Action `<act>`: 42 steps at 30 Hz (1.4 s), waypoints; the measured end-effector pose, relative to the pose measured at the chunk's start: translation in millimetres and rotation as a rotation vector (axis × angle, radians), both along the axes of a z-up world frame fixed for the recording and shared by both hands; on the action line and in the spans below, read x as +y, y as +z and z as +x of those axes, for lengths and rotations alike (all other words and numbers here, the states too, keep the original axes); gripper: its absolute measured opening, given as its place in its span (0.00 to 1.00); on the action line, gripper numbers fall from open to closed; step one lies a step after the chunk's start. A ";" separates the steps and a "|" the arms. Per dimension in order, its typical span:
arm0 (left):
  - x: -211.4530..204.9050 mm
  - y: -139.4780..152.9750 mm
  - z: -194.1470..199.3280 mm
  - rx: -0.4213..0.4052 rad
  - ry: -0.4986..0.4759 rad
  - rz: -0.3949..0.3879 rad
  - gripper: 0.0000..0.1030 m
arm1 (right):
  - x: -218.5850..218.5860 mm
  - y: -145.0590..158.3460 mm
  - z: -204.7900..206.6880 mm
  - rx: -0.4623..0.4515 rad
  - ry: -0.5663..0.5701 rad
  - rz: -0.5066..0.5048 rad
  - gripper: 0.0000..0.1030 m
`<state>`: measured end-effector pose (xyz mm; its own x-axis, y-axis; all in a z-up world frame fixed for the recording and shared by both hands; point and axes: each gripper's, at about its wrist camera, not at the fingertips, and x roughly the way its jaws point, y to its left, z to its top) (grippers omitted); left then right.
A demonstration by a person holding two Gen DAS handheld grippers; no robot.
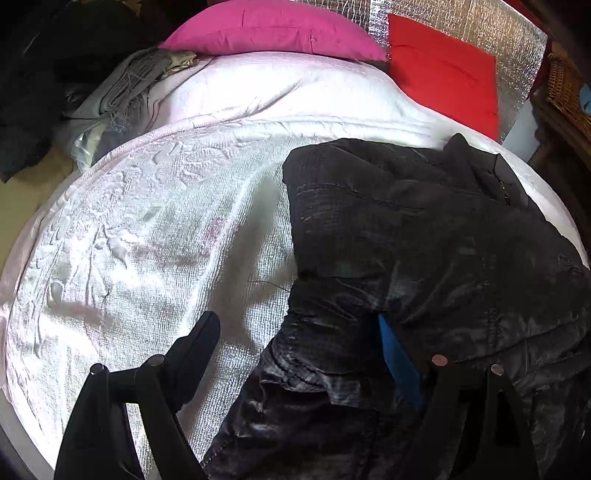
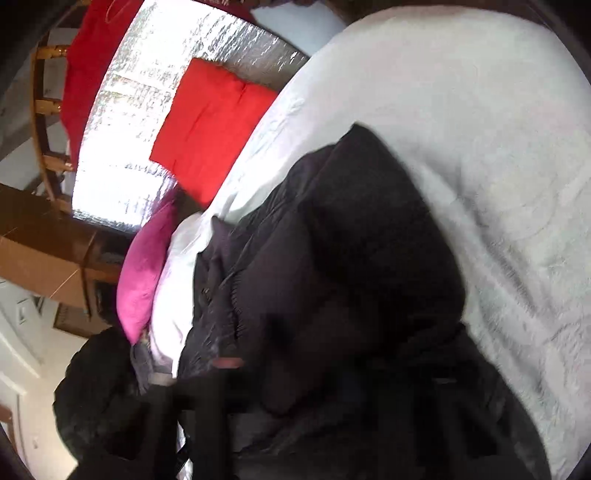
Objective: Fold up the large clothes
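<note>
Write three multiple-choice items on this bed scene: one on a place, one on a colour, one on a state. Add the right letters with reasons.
1. Where does the dark jacket lie?
A. on the white bedspread
B. on the floor
C. on a chair

2. What colour is the pillow next to the red cushion at the head of the bed?
A. green
B. pink
C. yellow

3. How do the jaws of the left hand-held gripper stand?
A. clamped on the pillow
B. shut on nothing
C. wide open

Key: 1 A, the jacket rests on the bedspread in both views; 2 B, the pillow is bright pink; 3 C, its two fingers stand far apart, one over the bedspread and one over the jacket.
</note>
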<state>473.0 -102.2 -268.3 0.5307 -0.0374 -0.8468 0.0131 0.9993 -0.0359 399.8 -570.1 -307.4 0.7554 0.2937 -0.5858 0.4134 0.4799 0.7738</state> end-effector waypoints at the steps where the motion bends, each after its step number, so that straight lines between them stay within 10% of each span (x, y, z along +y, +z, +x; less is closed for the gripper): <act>1: 0.4 2.4 -1.1 -0.005 -0.001 -0.003 0.84 | -2.5 2.1 -1.9 0.000 -0.008 -0.022 0.15; 10: 2.8 24.5 -21.6 -0.090 -0.021 0.019 0.84 | 26.3 74.2 -40.0 -0.091 0.038 -0.373 0.13; 15: -0.7 -3.6 -12.6 0.027 -0.036 -0.030 0.84 | 6.2 17.6 -28.2 0.110 0.102 -0.234 0.14; 22: 33.4 23.1 -8.1 -0.061 0.029 -0.163 0.84 | -16.5 58.6 -50.1 -0.051 0.104 -0.251 0.23; 24: 44.6 18.5 5.2 -0.045 0.047 -0.217 0.84 | -26.5 58.6 -54.3 -0.040 0.092 -0.264 0.45; 26: 50.5 12.1 14.9 0.005 0.059 -0.296 0.84 | -33.7 54.1 -53.7 -0.006 0.077 -0.257 0.87; 39: 15.8 -8.4 31.3 0.070 0.018 -0.346 0.83 | -25.9 -11.1 -4.1 0.089 0.177 -0.192 0.79; 42: 11.8 -13.4 33.7 0.067 0.012 -0.338 0.62 | -15.9 -8.0 4.3 0.058 0.190 -0.226 0.60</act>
